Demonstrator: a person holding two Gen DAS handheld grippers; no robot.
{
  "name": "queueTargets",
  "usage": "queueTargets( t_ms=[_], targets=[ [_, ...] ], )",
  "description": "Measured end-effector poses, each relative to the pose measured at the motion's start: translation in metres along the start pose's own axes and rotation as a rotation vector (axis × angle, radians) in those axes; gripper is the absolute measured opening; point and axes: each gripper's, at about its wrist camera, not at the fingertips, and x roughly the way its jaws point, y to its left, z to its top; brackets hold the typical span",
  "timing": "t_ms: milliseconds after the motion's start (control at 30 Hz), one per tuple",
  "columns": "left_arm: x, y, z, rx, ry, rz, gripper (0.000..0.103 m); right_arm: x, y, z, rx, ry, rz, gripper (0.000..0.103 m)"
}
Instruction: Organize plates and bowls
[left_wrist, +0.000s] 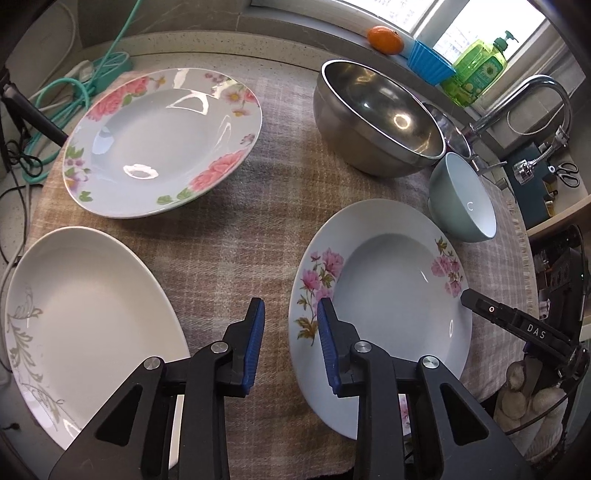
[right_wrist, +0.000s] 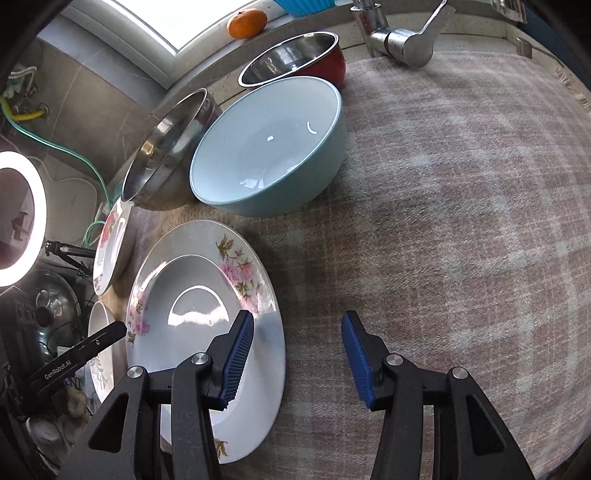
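Note:
A white plate with pink flowers (left_wrist: 391, 280) (right_wrist: 192, 295) lies on the plaid cloth (right_wrist: 443, 221). My left gripper (left_wrist: 291, 343) is open and straddles its left rim, one finger over the plate and one over the cloth. My right gripper (right_wrist: 297, 354) is open and straddles the opposite rim. No pad visibly presses on the plate. Behind it stand a pale blue bowl (left_wrist: 465, 199) (right_wrist: 266, 147), a steel bowl (left_wrist: 376, 118) (right_wrist: 166, 158) and a red bowl (right_wrist: 295, 59). A rose-patterned plate (left_wrist: 162, 140) and a white plate with grey scrolls (left_wrist: 81, 314) lie to the left.
An orange (left_wrist: 384, 38), a blue ribbed cup (left_wrist: 428, 62) and a green soap bottle (left_wrist: 476, 70) sit on the window sill. A tap (left_wrist: 535, 99) stands beyond the bowls. Teal cables (left_wrist: 74, 96) lie at the far left. A ring light (right_wrist: 22, 221) glows beside the table.

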Motion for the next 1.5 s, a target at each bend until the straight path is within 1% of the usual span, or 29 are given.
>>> queueTargets(
  t_ms=[100, 200, 267, 333, 500, 567, 667, 933, 1500],
  targets=[
    [0.005, 0.0, 0.001, -0.014, 0.014, -0.013, 0.024, 0.004, 0.002, 0.001, 0.001, 0.012, 0.009, 0.045],
    [0.007, 0.002, 0.002, -0.022, 0.023, -0.02, 0.022, 0.007, 0.003, 0.004, 0.001, 0.019, 0.027, 0.04],
    [0.008, 0.002, 0.003, -0.029, 0.03, -0.028, 0.022, 0.008, 0.005, 0.004, 0.002, 0.026, 0.045, 0.034],
    [0.009, 0.001, 0.003, -0.029, 0.031, -0.03, 0.022, 0.01, 0.008, 0.005, -0.002, 0.033, 0.057, 0.031],
    [0.01, 0.001, 0.004, -0.035, 0.039, -0.051, 0.016, 0.014, 0.011, 0.007, -0.01, 0.053, 0.078, 0.028],
    [0.01, 0.0, 0.004, -0.033, 0.04, -0.049, 0.016, 0.016, 0.012, 0.008, -0.005, 0.062, 0.091, 0.024],
    [0.01, 0.0, 0.004, -0.037, 0.042, -0.053, 0.016, 0.02, 0.015, 0.007, 0.004, 0.072, 0.107, 0.023],
    [0.01, 0.0, 0.005, -0.028, 0.039, -0.049, 0.016, 0.019, 0.015, 0.007, -0.005, 0.077, 0.098, 0.023],
    [0.003, 0.004, -0.004, -0.049, 0.032, -0.034, 0.016, 0.018, 0.017, 0.001, -0.01, 0.1, 0.1, 0.023]
  ],
)
